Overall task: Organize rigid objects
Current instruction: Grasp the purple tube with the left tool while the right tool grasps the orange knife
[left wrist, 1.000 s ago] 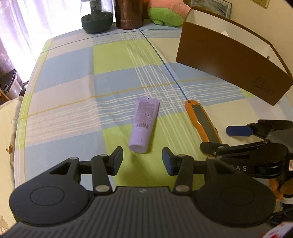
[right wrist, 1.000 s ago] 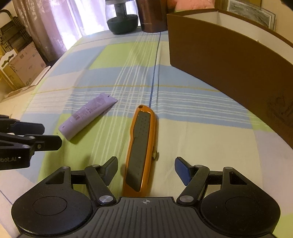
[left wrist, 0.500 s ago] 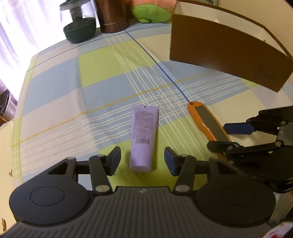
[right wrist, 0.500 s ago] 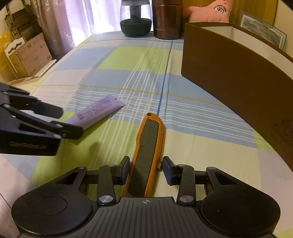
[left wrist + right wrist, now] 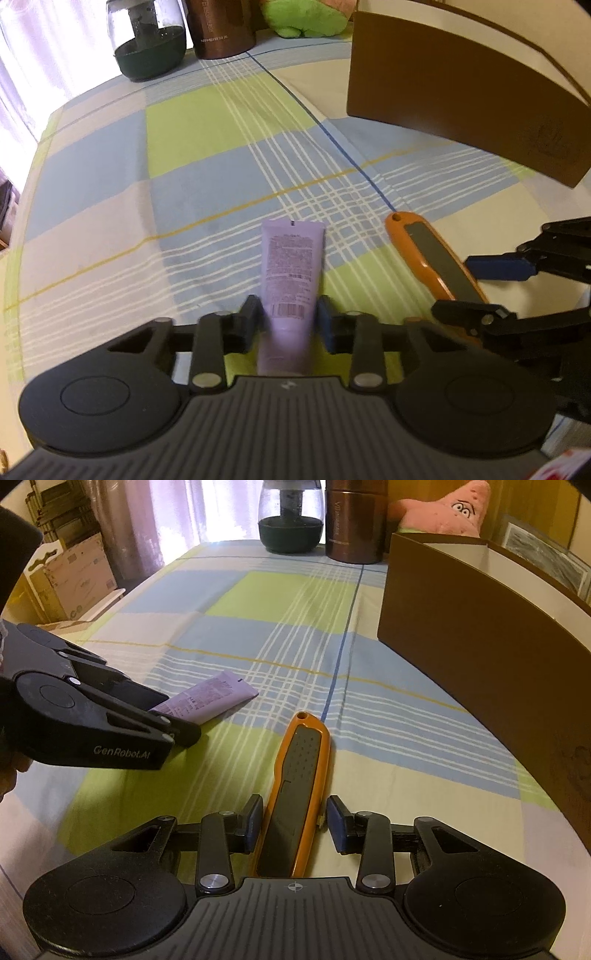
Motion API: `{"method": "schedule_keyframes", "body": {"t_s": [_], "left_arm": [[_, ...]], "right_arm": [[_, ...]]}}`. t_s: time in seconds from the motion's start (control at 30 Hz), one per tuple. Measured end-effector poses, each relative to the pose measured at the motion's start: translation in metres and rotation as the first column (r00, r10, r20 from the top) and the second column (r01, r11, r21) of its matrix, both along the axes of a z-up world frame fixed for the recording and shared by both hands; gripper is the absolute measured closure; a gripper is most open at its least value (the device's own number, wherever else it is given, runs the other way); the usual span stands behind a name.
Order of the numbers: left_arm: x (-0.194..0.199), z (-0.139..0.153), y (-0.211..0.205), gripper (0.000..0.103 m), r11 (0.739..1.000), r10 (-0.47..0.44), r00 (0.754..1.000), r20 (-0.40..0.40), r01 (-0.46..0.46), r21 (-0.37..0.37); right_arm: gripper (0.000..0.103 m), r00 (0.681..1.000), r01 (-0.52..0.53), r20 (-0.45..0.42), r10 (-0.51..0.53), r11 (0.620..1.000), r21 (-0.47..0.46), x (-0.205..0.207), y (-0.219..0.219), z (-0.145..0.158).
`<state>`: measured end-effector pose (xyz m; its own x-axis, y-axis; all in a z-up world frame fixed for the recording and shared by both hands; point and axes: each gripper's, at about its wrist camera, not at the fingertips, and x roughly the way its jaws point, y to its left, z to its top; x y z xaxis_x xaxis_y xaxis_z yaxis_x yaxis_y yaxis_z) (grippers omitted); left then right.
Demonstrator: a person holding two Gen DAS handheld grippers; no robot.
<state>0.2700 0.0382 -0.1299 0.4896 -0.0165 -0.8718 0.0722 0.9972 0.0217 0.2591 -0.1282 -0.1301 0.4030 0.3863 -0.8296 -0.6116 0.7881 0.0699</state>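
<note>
Closest to the lens, the left tongs (image 5: 289, 317) are closing on the lilac tube (image 5: 290, 275), their pads against its sides near the barcode; the tube's cap end is blurred and partly cut off by the tongs' grey body. A second ago those tongs stood wide, short of the tube, with bare cloth between them. In the right wrist view the right tongs (image 5: 294, 821) sit astride the orange utility knife (image 5: 295, 794): the left pad looks to touch its edge, while a narrow gap shows at the right pad, so a firm clench cannot be confirmed. The knife's rear end is hidden under the tongs' body. A second ago these tongs were spread far wider around the same knife. Both things lie on the checked cloth of the worktop (image 5: 207, 158), tube and knife near each other, not touching. Farther off stands the brown box (image 5: 480, 653), its inside mostly out of sight and its right end cut by the frame. At the far edge are a glass jar with a dark base (image 5: 290, 517), a brown flask (image 5: 352, 520) and a pink plush toy (image 5: 456, 507), all cropped at the top.
</note>
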Motion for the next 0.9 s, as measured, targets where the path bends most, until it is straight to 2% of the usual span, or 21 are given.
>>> {"method": "schedule_keyframes", "body": {"t_s": [0.23,0.4,0.57,0.9], "left_arm": [[-0.021,0.002,0.002,0.074,0.997,0.074,0.997,-0.005,-0.074,-0.001],[-0.053,0.004,0.007,0.074,0.988,0.151,0.988,-0.032,-0.152,-0.01],[-0.078,0.006,0.008,0.074,0.979,0.197,0.979,-0.048,-0.199,-0.039],[-0.07,0.004,0.002,0.073,0.984,0.175,0.984,-0.023,-0.175,-0.011]], "right_arm": [[0.069,0.999,-0.042,0.02,0.042,0.999,-0.004,-0.003,-0.001,0.0],[0.069,0.988,-0.146,0.056,0.146,0.989,-0.006,-0.013,0.001,0.0],[0.069,0.961,-0.257,0.104,0.258,0.966,-0.018,-0.026,0.002,-0.002],[0.069,0.995,-0.096,-0.022,0.098,0.992,0.078,-0.014,-0.011,-0.005]]}}
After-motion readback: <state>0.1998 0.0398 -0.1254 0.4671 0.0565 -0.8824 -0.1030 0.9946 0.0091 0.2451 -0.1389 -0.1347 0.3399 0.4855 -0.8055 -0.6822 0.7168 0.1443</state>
